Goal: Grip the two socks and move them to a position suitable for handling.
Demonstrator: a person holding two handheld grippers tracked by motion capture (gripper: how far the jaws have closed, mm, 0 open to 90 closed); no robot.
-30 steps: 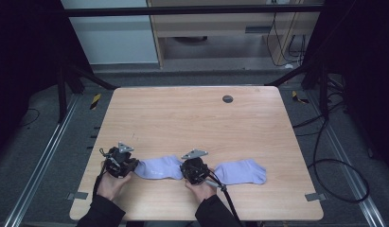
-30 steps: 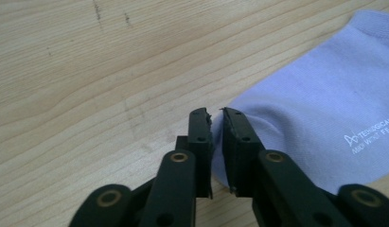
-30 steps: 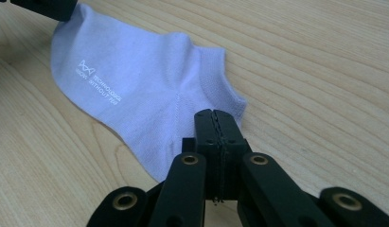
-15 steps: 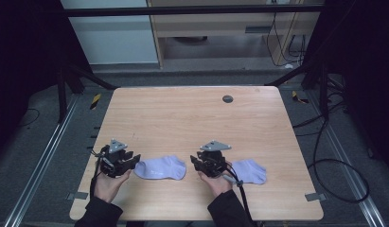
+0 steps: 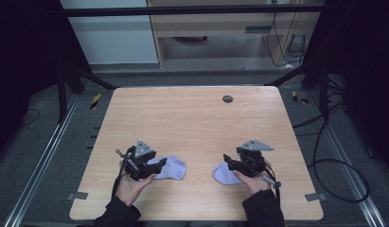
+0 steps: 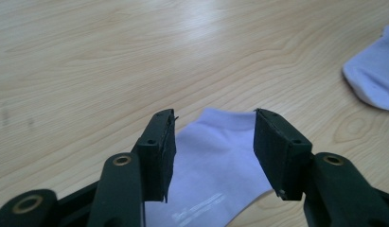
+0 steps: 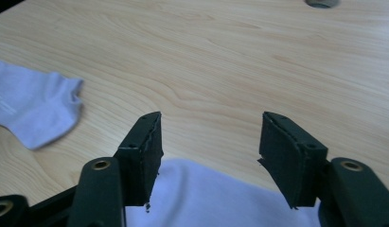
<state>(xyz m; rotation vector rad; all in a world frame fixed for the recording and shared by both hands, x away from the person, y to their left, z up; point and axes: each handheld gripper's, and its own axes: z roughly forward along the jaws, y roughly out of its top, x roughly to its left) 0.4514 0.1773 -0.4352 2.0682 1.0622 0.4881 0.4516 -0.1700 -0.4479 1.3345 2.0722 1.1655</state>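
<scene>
Two socks laid flat, well apart. Left claw (image 5: 156, 166) released, jaws just opening, left sock (image 5: 171, 167) under and ahead of tips. Right claw (image 5: 228, 162) released too, jaws just opening, right sock (image 5: 225, 174) beneath. Separation looks done; pulling clear left

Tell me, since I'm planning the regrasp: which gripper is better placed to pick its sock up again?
Probably left. The left gripper has its open jaws framing the left sock; the right gripper stands open past the right sock, over bare table.
</scene>
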